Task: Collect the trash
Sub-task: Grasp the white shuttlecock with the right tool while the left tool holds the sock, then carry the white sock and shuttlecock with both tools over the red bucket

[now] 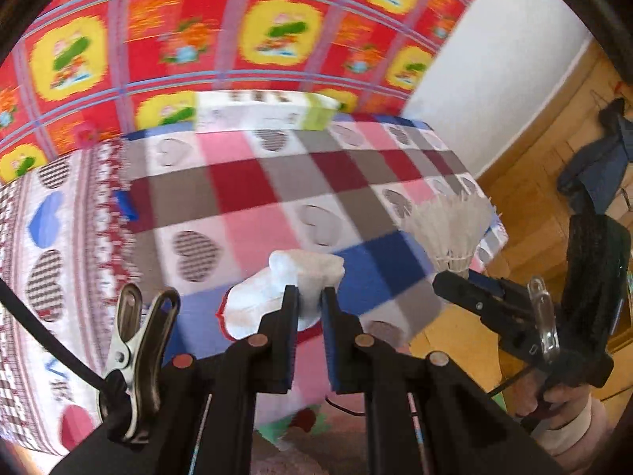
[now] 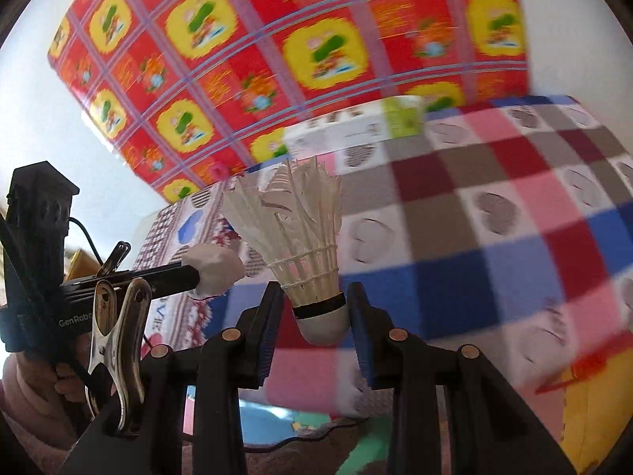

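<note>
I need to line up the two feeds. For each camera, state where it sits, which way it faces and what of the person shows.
Left wrist: on the left gripper, looking down over the checked cloth; it pinches a white wad; right gripper and a hand at right.
Right wrist: on the right gripper, which holds a shuttlecock; a hand at left.
Shared: both grippers, wad, shuttlecock, cloth, box.

White wall (image 1: 486, 91), wooden floor (image 1: 526, 182)

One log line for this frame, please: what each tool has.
left tool: shut on crumpled tissue | right tool: shut on shuttlecock | both above checked cloth | images blurred
</note>
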### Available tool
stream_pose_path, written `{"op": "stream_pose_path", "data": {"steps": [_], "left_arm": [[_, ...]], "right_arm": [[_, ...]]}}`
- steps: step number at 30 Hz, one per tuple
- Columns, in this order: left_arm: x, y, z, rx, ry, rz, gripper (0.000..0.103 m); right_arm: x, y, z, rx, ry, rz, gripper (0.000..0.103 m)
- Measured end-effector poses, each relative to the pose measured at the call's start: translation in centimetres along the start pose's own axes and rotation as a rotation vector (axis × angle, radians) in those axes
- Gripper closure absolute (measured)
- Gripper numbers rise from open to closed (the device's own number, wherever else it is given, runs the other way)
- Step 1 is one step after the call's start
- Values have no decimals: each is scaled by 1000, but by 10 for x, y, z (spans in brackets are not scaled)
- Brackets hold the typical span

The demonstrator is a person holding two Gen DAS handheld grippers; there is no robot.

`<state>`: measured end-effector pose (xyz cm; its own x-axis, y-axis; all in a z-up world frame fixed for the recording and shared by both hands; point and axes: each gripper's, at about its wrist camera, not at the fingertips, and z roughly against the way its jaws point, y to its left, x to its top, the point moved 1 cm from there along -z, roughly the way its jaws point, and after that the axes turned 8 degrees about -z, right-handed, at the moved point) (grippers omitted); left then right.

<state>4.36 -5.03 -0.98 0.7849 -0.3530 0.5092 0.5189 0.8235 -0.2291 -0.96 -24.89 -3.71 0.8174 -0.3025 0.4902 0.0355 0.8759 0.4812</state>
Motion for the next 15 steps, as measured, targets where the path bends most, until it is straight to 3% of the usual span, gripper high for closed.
{"op": "stream_pose_path", "data": {"steps": [15], "left_arm": [[26,-168,-46,-139,9,-219,91]], "right_arm": [[-24,-127,121,-147,-138,-183,69]]}}
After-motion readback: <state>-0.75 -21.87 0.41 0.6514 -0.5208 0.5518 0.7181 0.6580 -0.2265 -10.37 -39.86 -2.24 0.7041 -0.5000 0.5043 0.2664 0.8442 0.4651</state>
